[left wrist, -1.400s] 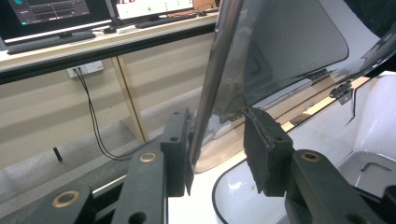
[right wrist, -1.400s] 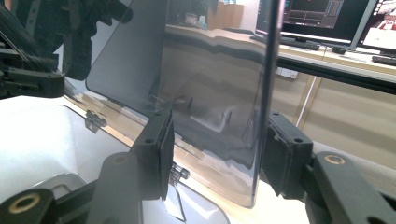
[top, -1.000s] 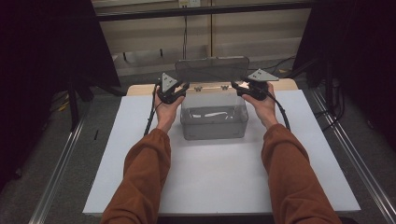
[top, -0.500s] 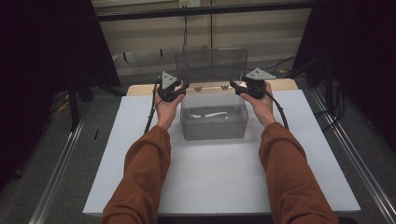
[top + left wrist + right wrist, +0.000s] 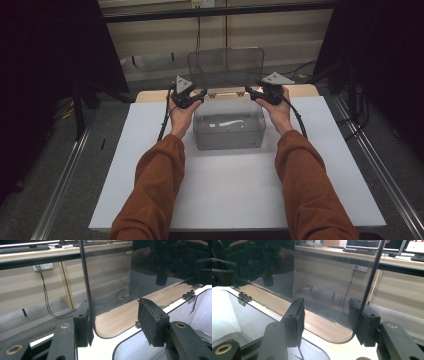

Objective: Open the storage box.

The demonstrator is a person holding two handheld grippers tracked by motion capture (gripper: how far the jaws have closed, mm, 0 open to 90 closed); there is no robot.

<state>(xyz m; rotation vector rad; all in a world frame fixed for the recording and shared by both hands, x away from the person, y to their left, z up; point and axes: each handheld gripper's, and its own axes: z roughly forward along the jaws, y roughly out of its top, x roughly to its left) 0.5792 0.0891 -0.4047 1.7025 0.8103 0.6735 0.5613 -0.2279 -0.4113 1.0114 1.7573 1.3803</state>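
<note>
Both grippers, left [image 5: 199, 95] and right [image 5: 252, 92], stand open astride the upright lid [image 5: 226, 67] at 12 o'clock of the box [image 5: 229, 131]; unheld, it may drop shut.

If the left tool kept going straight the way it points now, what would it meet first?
The left tool already has the raised clear lid of the box between its open jaws, its edge by one jaw. Pushed on, the lid's lower corner would probably reach the jaw roots first; depth is unclear.
</note>
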